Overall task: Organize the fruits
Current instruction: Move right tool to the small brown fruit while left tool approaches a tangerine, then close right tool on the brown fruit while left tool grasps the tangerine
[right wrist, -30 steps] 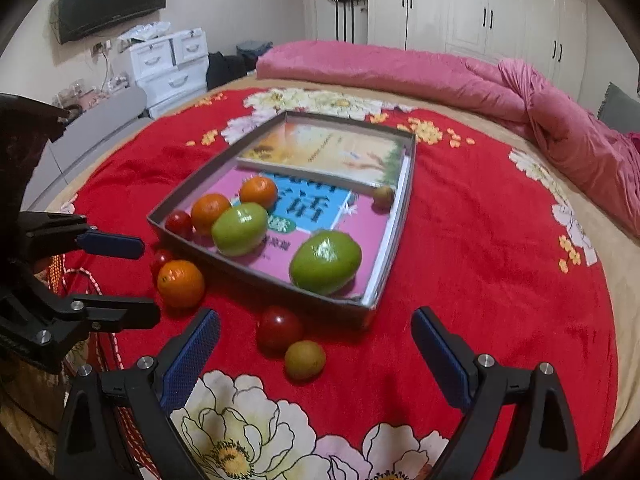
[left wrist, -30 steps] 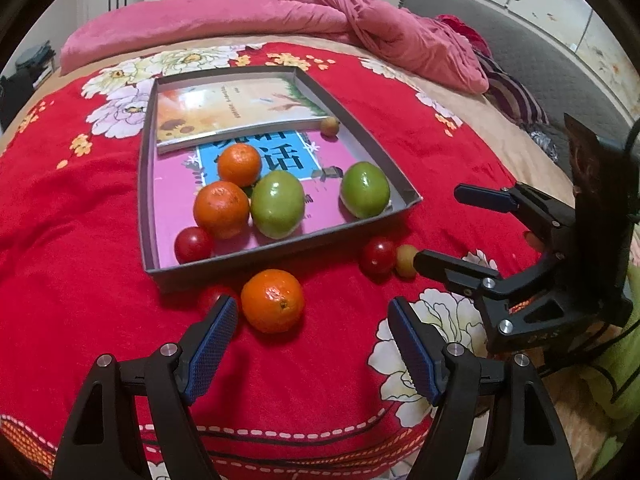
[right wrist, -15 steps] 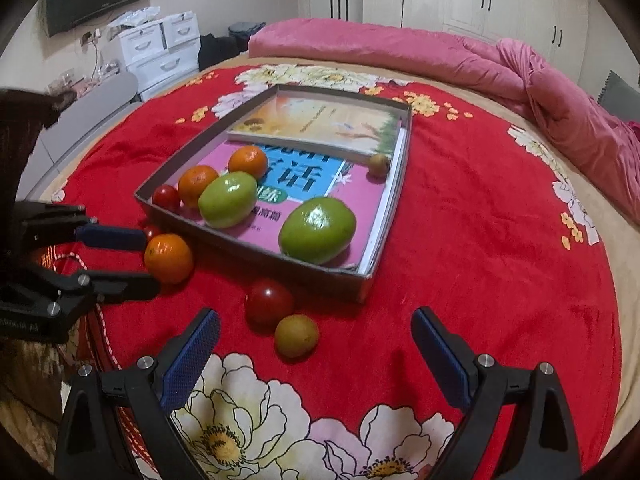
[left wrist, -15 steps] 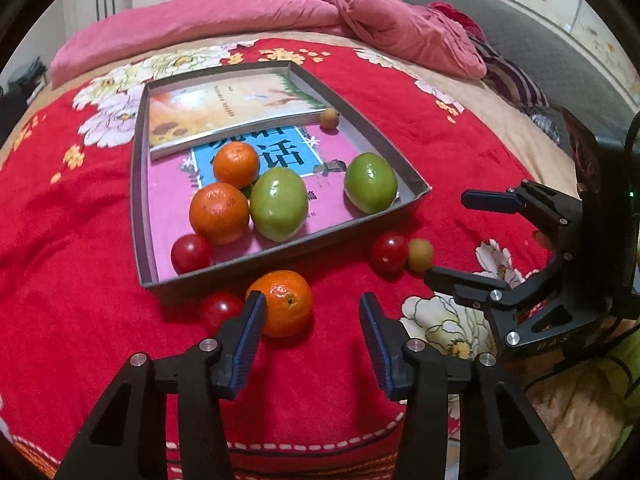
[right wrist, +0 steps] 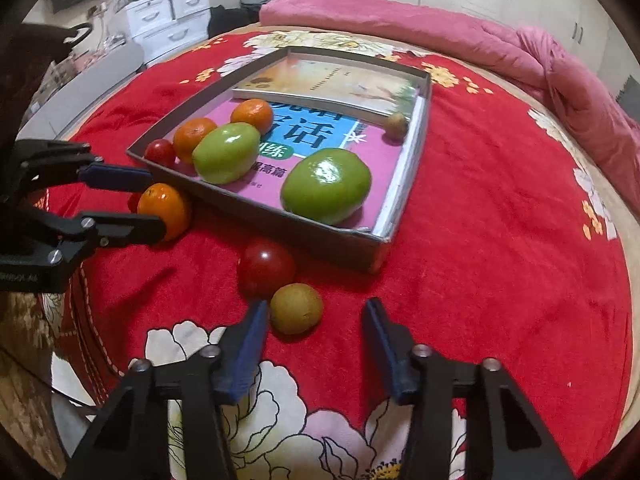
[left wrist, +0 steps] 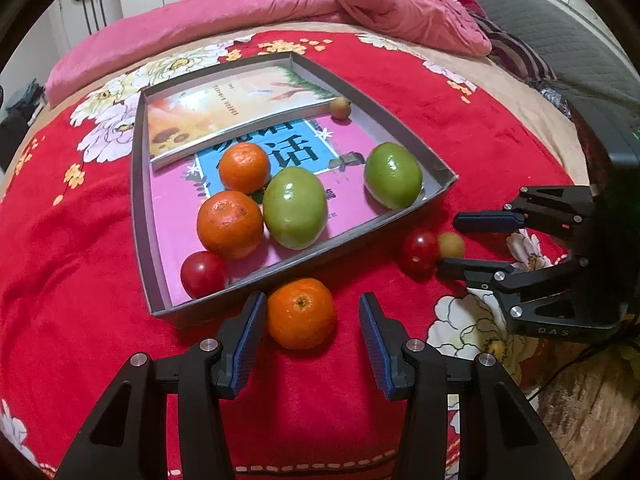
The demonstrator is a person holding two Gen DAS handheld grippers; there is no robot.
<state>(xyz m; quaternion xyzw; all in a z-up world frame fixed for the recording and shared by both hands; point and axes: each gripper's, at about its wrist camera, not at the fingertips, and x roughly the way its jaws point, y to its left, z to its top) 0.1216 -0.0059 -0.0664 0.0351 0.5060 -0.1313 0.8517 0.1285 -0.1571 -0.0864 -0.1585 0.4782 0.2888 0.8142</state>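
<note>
Red flowered bedding [left wrist: 80, 280] carries a grey tray [left wrist: 138, 208] of fruit, and just outside it the left gripper [left wrist: 310, 322] brackets an orange [left wrist: 301, 313] while the right gripper [right wrist: 316, 322], jaws just narrowed, brackets a small yellow fruit [right wrist: 296, 307], neither yet pinched; next comes squeezing and lifting both into the tray.

clearance around the grey tray [left wrist: 404, 124] on the bed

open red blanket [right wrist: 500, 208] lies free to the right of the tray and along its far side. the near tray wall blocks a level approach; just outside it sit a loose orange [left wrist: 301, 313], a red tomato [right wrist: 266, 266] and a small yellow-brown fruit [right wrist: 296, 308], the last two touching. inside the tray, oranges, two green fruits [left wrist: 295, 213] and books crowd the floor; its far right corner holds only one small fruit [left wrist: 340, 108].
</note>
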